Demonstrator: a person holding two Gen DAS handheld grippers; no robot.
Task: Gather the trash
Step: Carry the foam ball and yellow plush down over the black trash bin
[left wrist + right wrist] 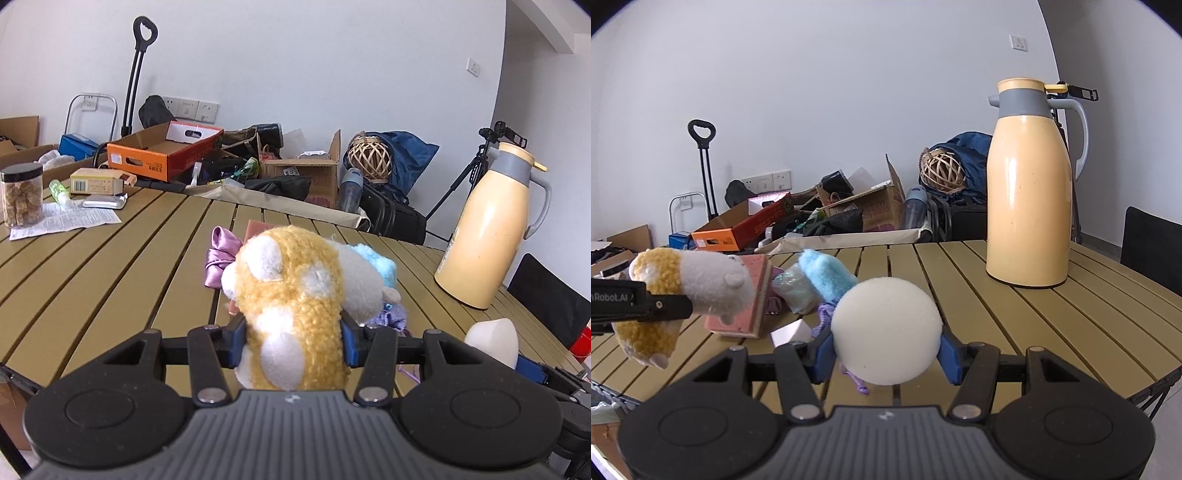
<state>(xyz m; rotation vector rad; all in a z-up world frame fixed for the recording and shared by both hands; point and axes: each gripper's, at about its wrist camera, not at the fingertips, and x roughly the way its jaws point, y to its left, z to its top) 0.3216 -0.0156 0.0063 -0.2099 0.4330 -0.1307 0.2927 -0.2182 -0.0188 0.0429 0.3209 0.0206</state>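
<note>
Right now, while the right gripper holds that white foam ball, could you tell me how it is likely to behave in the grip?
The white foam ball looks porous, so it is probably very light and squashy; the right gripper pads seem to press slightly into its sides. Being round, it would likely roll across the slatted table if released.

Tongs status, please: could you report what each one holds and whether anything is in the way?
Left tongs shut on plush toy. Right tongs shut on white foam ball. Both lifted above table. Nothing blocking.
</note>
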